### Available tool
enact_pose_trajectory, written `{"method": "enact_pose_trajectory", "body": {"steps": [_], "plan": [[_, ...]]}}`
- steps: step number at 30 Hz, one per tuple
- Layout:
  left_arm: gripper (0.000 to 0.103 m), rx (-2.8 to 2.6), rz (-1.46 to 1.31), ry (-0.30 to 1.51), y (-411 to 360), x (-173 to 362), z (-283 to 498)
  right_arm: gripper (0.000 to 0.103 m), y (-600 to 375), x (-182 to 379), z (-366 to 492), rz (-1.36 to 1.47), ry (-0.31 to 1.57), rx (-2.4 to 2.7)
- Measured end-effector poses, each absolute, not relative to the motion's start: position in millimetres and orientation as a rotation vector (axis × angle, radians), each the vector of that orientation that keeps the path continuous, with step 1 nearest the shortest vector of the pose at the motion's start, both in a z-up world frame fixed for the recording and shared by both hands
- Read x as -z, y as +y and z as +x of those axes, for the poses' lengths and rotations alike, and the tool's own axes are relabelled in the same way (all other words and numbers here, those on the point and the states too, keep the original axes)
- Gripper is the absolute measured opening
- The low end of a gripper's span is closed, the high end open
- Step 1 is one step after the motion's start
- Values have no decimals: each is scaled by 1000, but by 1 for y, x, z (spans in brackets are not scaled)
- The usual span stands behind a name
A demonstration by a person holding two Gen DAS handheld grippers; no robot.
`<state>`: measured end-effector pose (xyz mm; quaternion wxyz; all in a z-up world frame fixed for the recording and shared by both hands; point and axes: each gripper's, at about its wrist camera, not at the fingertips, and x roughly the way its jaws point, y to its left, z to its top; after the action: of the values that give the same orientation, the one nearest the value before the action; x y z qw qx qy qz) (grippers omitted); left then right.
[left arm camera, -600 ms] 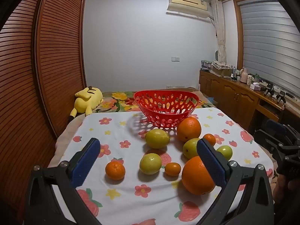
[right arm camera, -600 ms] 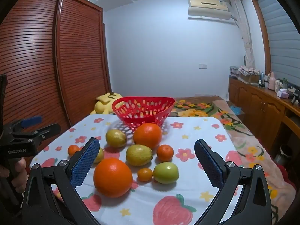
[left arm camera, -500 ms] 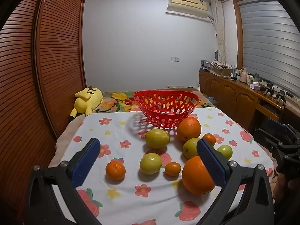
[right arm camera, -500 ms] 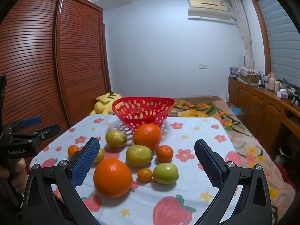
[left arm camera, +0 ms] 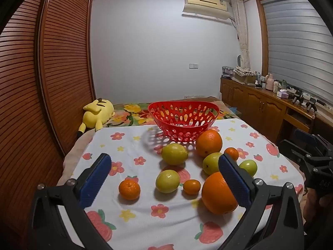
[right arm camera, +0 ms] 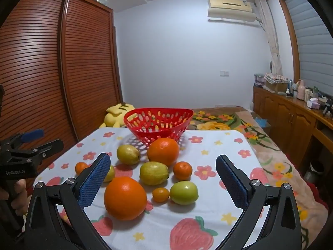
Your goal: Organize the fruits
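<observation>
Red basket (left arm camera: pixel 184 123) stood at the far end of the flower-print counter (left arm camera: pixel 129 145), apparently empty; nine loose fruits lay just before it, one large orange (right arm camera: pixel 163 151) nearest. Left hand-held gripper (left arm camera: pixel 164 173) and right hand-held gripper (right arm camera: pixel 163 177) hovered wide open, holding nothing.

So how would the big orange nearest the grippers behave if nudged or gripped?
The big round orange sits loose on the flowered cloth, so it probably rolls. Its rind looks firm, likely gripping well. It seems heavy beside the small kumquat-like fruit.
</observation>
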<state>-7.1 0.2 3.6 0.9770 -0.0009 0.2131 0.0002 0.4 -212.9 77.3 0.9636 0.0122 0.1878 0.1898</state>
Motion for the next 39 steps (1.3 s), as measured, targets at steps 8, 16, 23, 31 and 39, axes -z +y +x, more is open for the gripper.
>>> {"method": "enact_pose_trajectory", "body": {"steps": [8,16,23,31,39], "plan": [[103,-2,0,427,0,-8,-9,103,-213,-81,-1,24,378,-384],[103,-1,-1,423,0,-10,-9,103,-213,-80,-2,25,377,-386],[103,-3,-1,422,0,-11,-9,103,-206,-84,-1,22,378,-387],[103,-4,-1,420,-1,-10,-10,103,-202,-83,-2,21,380,-392],[103,-4,-1,417,-1,-11,-12,103,-202,-81,-3,22,382,-396]]}}
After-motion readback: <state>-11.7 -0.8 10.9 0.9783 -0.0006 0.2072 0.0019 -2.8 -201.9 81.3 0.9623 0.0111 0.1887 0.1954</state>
